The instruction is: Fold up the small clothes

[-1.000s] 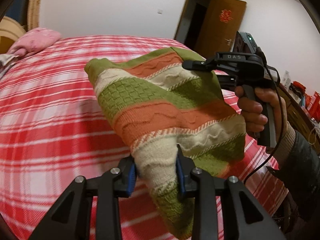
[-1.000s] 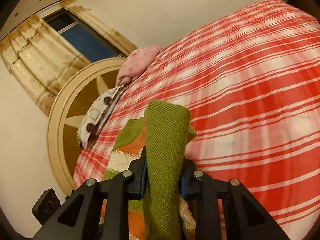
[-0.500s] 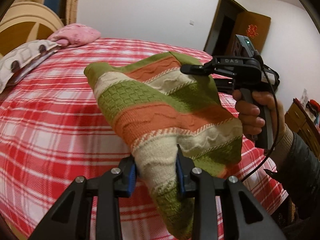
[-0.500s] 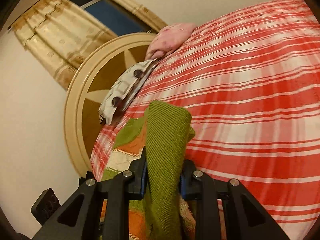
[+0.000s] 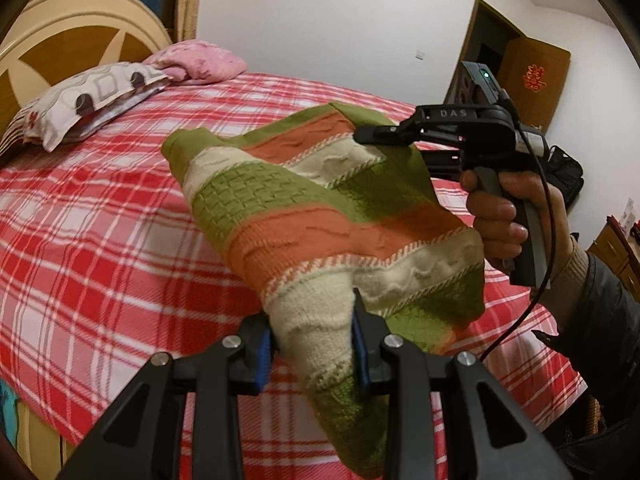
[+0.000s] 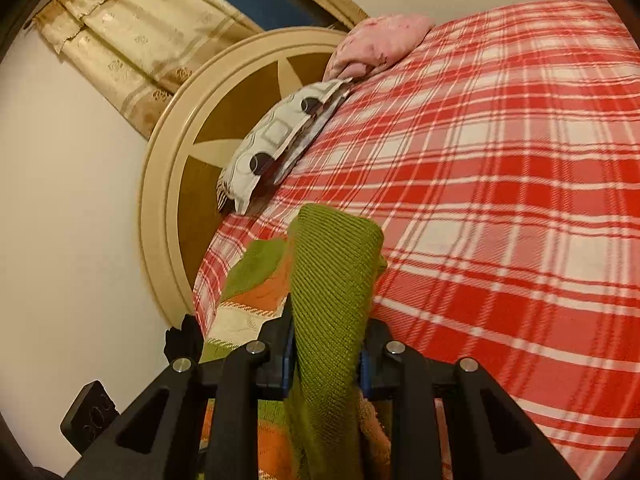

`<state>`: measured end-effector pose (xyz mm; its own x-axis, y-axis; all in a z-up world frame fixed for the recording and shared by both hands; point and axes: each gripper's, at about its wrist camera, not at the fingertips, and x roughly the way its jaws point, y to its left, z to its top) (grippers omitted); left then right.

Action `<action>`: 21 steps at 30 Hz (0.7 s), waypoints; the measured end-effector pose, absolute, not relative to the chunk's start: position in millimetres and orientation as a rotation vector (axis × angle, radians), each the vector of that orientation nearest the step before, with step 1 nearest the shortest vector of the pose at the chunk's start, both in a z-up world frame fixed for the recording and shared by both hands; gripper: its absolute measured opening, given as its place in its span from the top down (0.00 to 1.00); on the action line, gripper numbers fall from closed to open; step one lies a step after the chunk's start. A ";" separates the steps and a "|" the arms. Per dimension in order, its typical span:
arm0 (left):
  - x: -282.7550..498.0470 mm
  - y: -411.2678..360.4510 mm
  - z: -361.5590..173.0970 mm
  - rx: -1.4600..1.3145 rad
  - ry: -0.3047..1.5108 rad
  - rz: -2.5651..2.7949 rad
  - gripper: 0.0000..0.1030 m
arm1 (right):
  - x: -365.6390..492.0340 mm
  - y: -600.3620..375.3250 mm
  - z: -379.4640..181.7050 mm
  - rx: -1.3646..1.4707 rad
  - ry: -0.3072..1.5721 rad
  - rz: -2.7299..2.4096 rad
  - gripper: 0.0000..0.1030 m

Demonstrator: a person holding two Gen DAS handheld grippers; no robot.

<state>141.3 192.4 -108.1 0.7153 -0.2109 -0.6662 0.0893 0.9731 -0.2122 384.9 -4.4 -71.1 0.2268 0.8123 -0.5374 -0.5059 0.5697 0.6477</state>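
Observation:
A small knitted sweater (image 5: 320, 208) with green, orange and cream stripes hangs in the air above the red plaid bed (image 5: 100, 240). My left gripper (image 5: 312, 344) is shut on its cream and green end at the bottom of the left wrist view. My right gripper (image 5: 372, 136), held in a hand, is shut on the sweater's green far edge. In the right wrist view my right gripper (image 6: 326, 344) pinches a fold of green knit (image 6: 332, 280), and the striped rest (image 6: 248, 304) hangs to the left below it.
A patterned pillow (image 5: 88, 100) and a pink pillow (image 5: 200, 62) lie at the round cream and brown headboard (image 5: 60, 40). A curtain (image 6: 132, 40) hangs behind it. A wooden door (image 5: 532, 80) and a dresser (image 5: 616, 248) stand at the right.
Both grippers, still holding the sweater, have swung toward the head of the bed. The headboard and pillows have come further into both views.

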 end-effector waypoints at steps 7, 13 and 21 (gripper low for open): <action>131.8 214.2 -118.7 -0.208 0.778 -0.130 0.68 | 385.1 39.5 -90.3 0.343 1.033 0.967 0.77; 126.5 225.8 -120.8 -0.234 0.775 -0.113 0.68 | 385.1 64.5 -99.0 0.322 1.059 0.983 0.77; 121.5 231.4 -132.8 -0.262 0.789 -0.094 0.68 | 391.3 82.6 -106.1 0.291 1.085 0.971 0.77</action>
